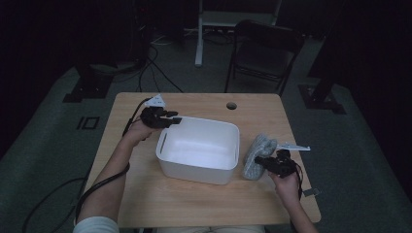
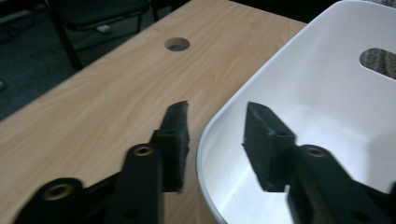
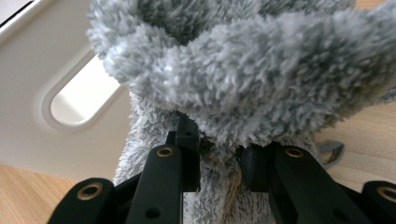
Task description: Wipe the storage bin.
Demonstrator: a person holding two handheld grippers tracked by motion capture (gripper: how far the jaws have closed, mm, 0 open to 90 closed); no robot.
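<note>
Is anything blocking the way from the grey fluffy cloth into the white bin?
Nothing visible lies between them. The grey fluffy cloth, clamped in the right tongs, sits right beside the white bin; only the bin's near wall must be cleared, and its inside looks empty.

We seem to be in a lab or recording studio rather than a home. The wooden table [image 1: 194, 194] stands alone on grey carpet [image 1: 58, 145], with darkness all around it and light falling mainly on the tabletop. A round cable hole [image 1: 231, 105] is cut into the table's far edge, as on an office desk. Behind it we see a black folding chair [image 1: 265, 53] and the pale base of a stand [image 1: 200, 34]. Dark stand feet [image 1: 80, 90] sit on the floor to the left and right, and loose black cables [image 1: 155, 73] trail across the carpet, which points to a rigged test setup.
</note>
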